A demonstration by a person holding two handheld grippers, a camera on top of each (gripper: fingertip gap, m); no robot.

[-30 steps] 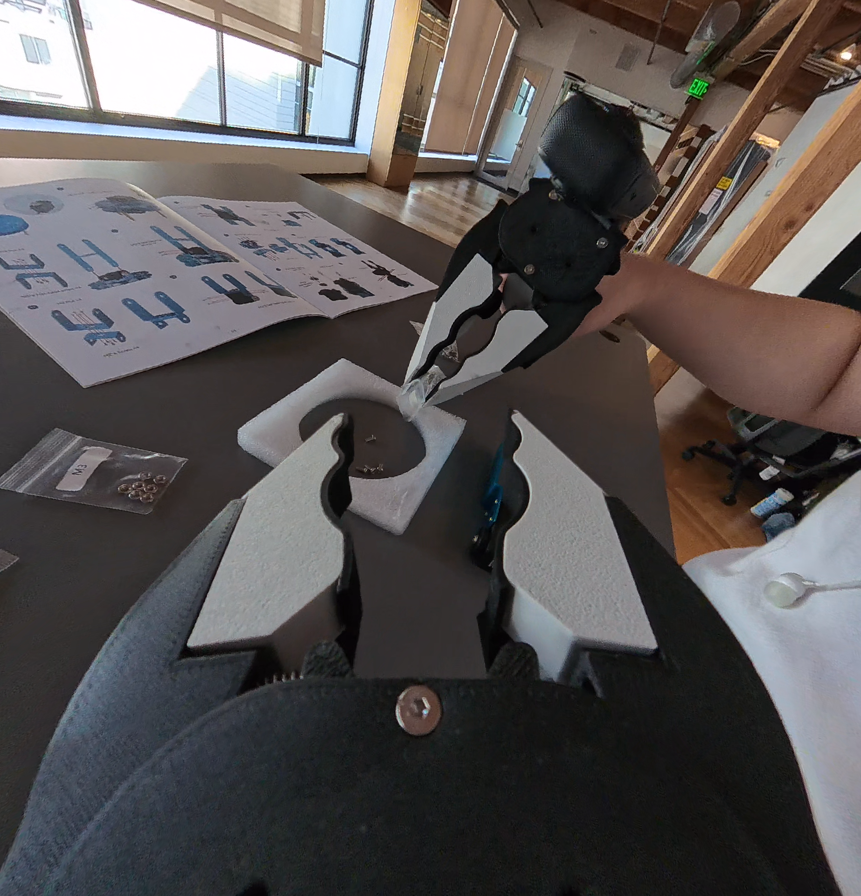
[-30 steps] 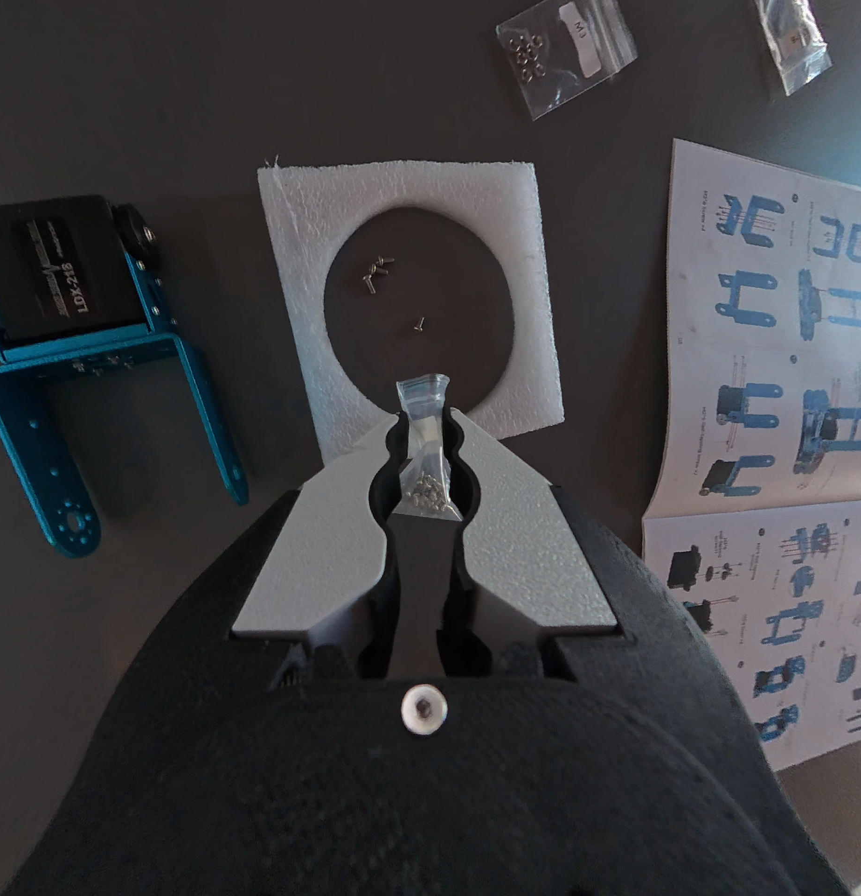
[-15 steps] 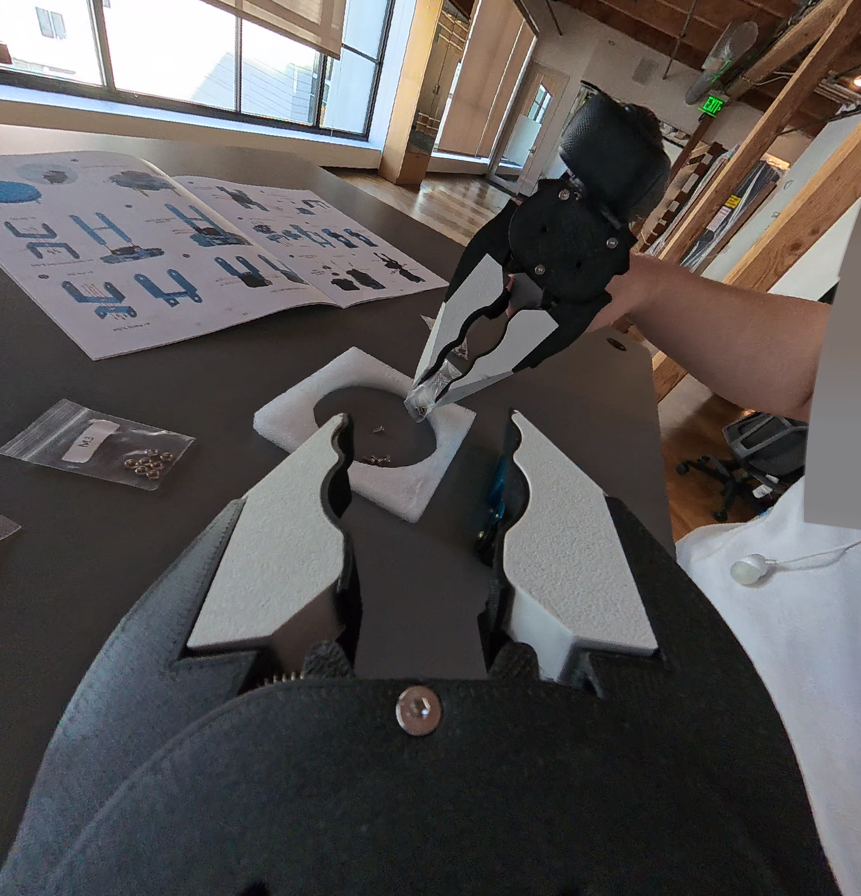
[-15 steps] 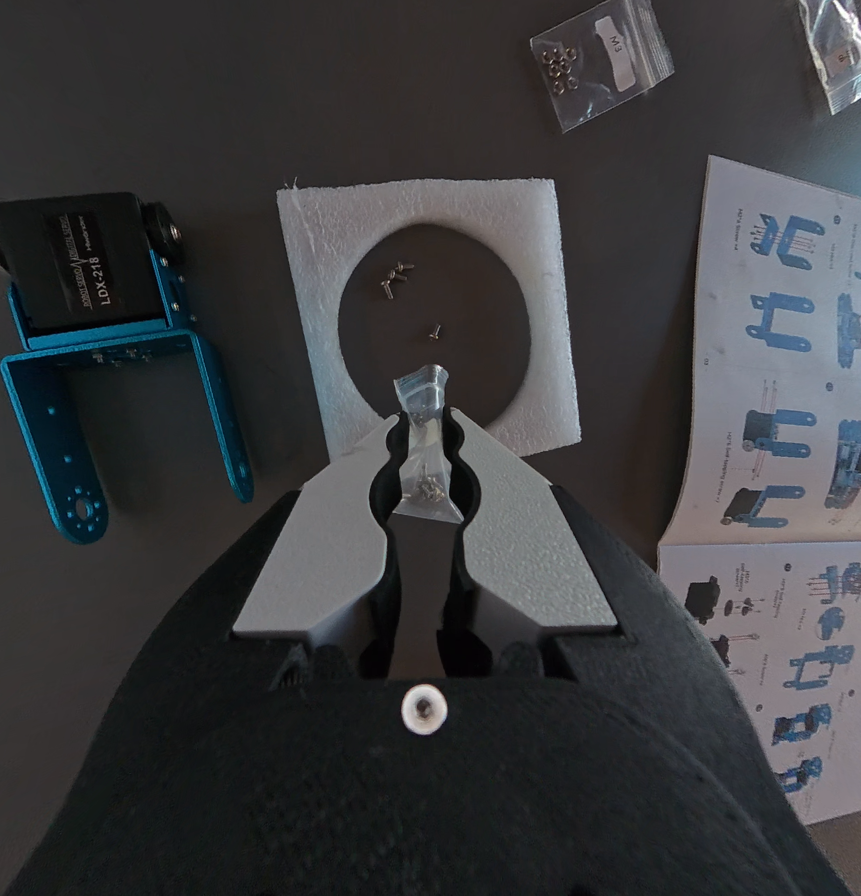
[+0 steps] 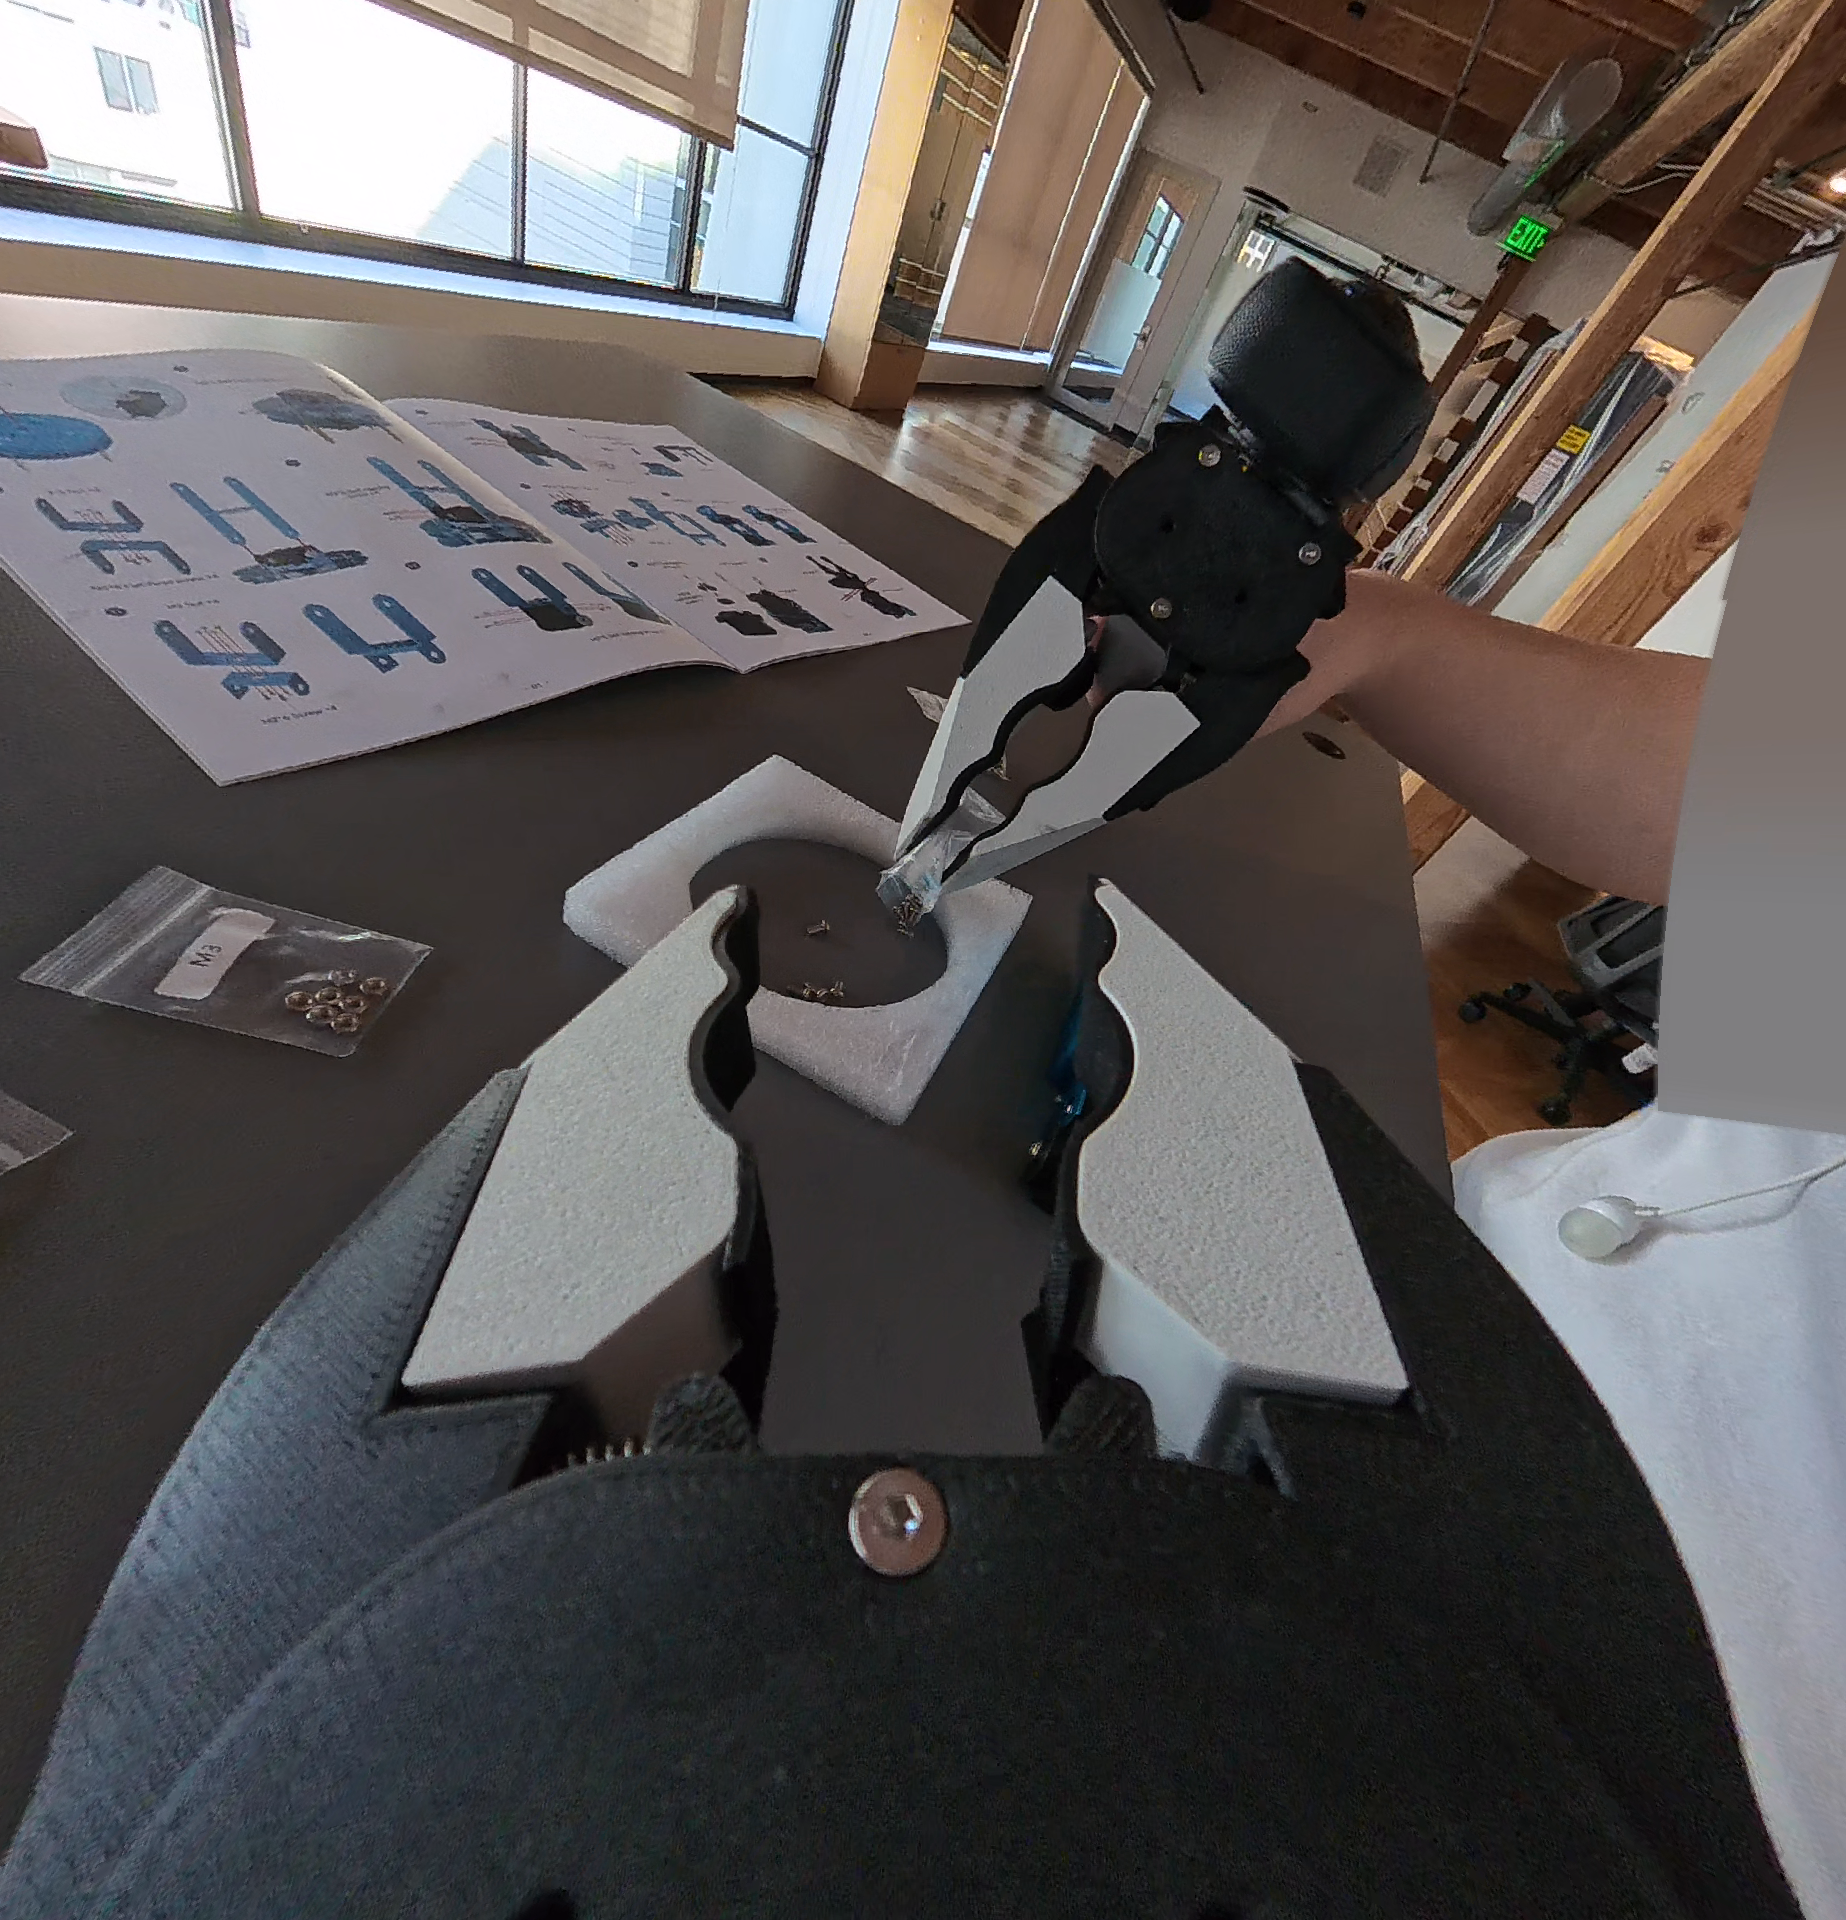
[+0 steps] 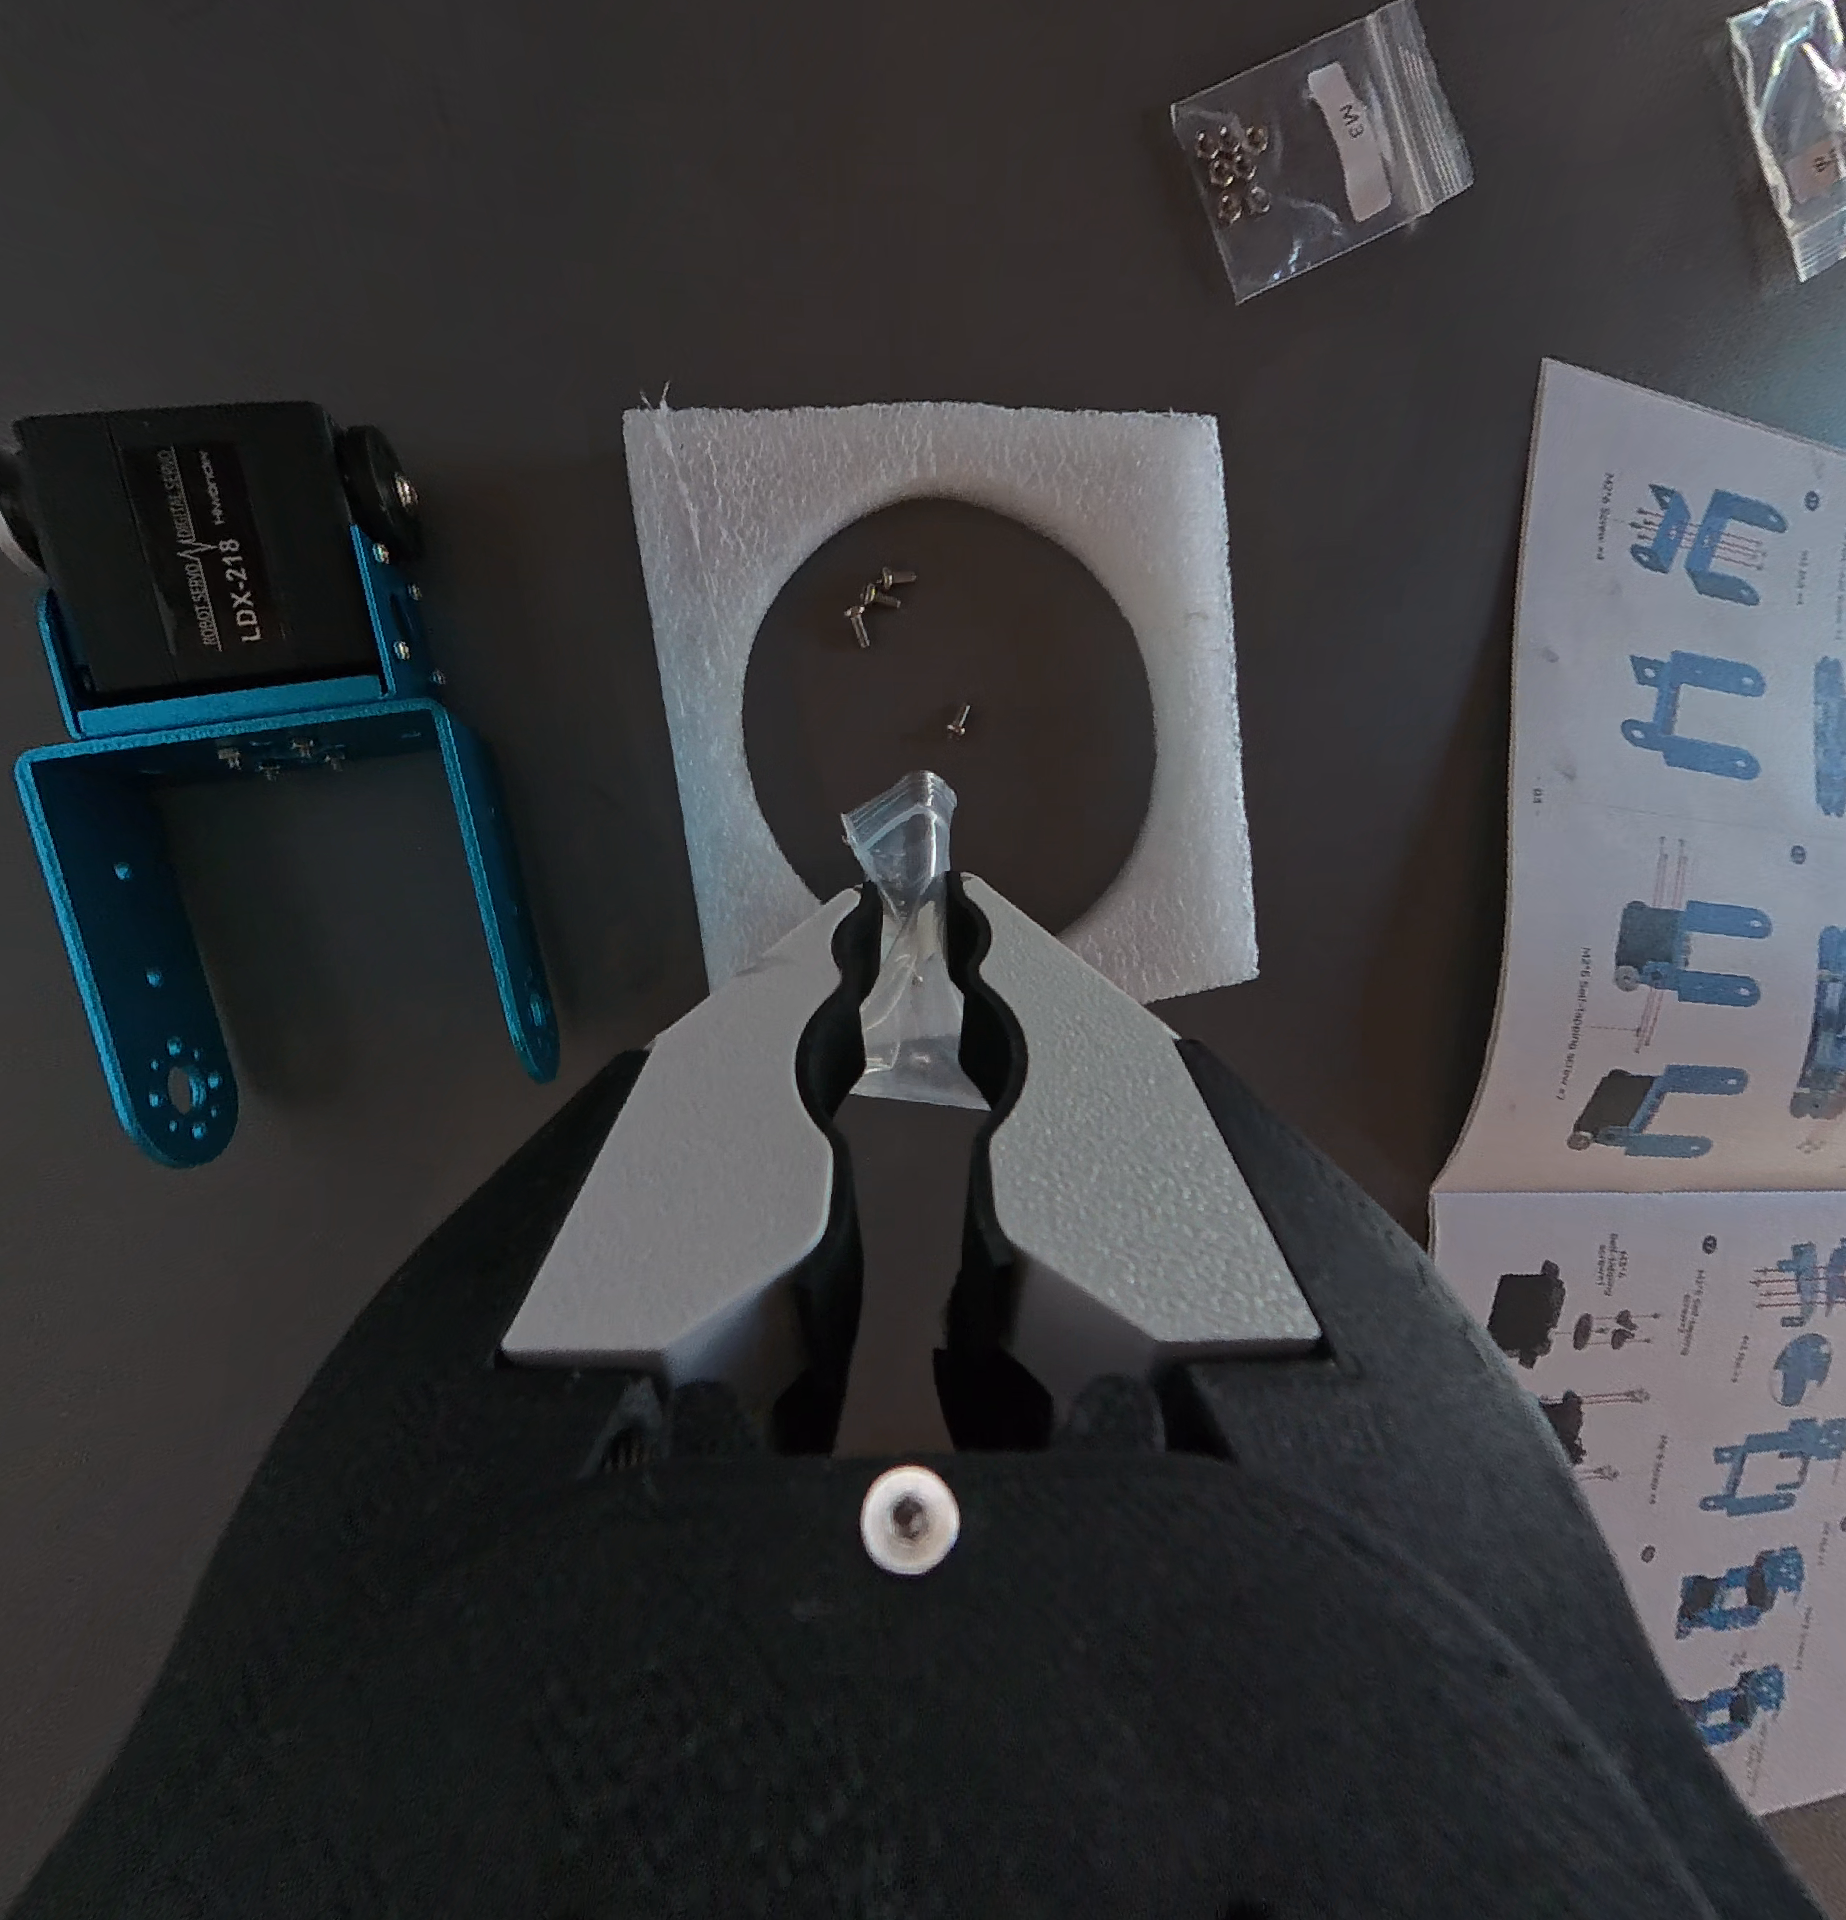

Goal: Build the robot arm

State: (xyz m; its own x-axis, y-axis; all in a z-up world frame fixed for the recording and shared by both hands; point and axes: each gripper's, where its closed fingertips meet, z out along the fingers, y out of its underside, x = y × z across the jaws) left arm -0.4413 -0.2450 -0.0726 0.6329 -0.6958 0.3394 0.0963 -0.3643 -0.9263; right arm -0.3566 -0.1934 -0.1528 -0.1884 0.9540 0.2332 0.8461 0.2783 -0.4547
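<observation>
My right gripper (image 6: 914,894) is shut on a small clear plastic bag (image 6: 903,914), mouth down over the round hole of a white foam square (image 6: 929,457). Small screws (image 6: 875,603) lie on the dark table inside the hole, and a few more are spilling out at the bag's mouth (image 5: 906,909). In the left wrist view the right gripper (image 5: 940,862) tilts down over the foam square (image 5: 857,1049). My left gripper (image 5: 914,914) is open and empty, hovering near the foam's front edge.
A blue metal bracket with a black servo (image 6: 202,717) lies left of the foam. An open instruction booklet (image 6: 1677,935) lies to the right. A clear bag of nuts (image 6: 1314,145) and another small bag (image 6: 1823,125) lie beyond. A person's forearm (image 5: 1521,748) holds the right gripper. About 12 centimetres separates my left fingertips from my right.
The screws have slid from the back of the bag toward its mouth and are dropping out. Both grippers have shifted only slightly.
</observation>
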